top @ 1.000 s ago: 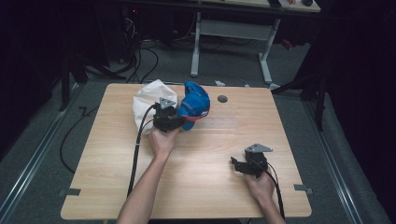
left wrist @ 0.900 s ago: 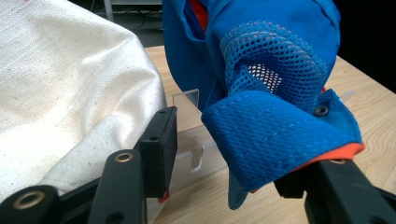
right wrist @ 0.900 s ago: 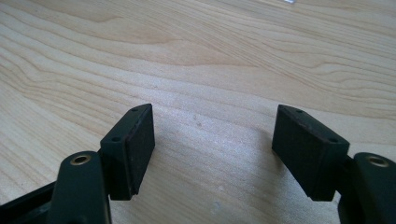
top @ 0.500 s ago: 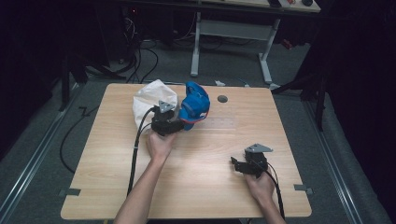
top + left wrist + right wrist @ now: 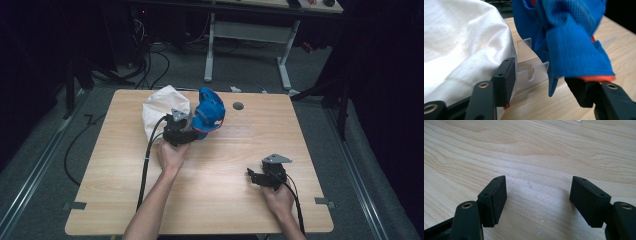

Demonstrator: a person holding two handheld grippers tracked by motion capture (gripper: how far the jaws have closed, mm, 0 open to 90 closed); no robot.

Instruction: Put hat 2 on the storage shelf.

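At the table's far edge, the left gripper [image 5: 192,135] stood open beside the blue garment [image 5: 574,42]; the cloth could snag a jaw. The right gripper [image 5: 539,202] rested open.

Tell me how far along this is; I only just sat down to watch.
Early, it seems. Nothing looks finished: the blue cloth lies bunched beside the white bag, outside it. In hand: the left gripper is open around the cloth's hanging edge, not yet closed on it. The right gripper rests open over bare table. Moving the cloth remains.
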